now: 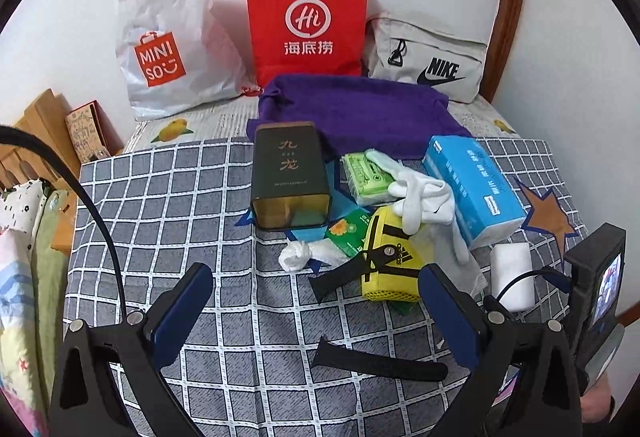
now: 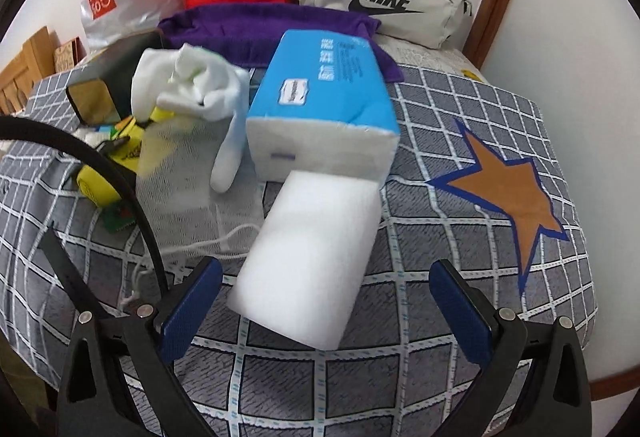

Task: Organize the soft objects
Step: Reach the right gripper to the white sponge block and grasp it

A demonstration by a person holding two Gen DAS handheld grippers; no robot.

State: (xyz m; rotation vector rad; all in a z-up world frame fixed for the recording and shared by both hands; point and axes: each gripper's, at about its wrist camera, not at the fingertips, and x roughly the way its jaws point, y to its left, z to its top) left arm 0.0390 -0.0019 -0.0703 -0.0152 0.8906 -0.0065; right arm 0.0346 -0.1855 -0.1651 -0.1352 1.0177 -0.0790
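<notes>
I am holding my left gripper [image 1: 316,321] low over the checked bedspread [image 1: 160,197], pointing toward the wall. Its two blue fingers [image 1: 184,313] are spread wide and are gripping nothing. A black strap [image 1: 380,361] is lying on the bedspread between them, near the bottom of the left wrist view.

The pile of soft things is sitting in the middle of that view, just past my fingers. A yellow pouch [image 1: 390,261] is lying closest, with a white sock [image 1: 420,197] draped over its far end. A small white knotted cloth [image 1: 296,255] is lying to the left of the pouch. A green packet [image 1: 368,177] is sitting behind the sock, and a blue tissue pack [image 1: 472,185] is lying to the right. A dark tin box [image 1: 290,177] is standing left of the pile. A purple towel [image 1: 352,109] is lying behind it all.

Along the wall at the top, a white plastic bag [image 1: 168,37], a red paper bag [image 1: 308,17] and a grey Nike bag [image 1: 428,57] are leaning in a row.

I am holding my right gripper [image 2: 326,309] low too, aimed at a white foam block [image 2: 312,261]. Its fingers [image 2: 460,313] are wide apart, one on each side of the block's near end, and they are not squeezing it. The block's far end is touching the tissue pack. An orange star [image 2: 516,193] is showing on the bedspread at the right of the right wrist view.
</notes>
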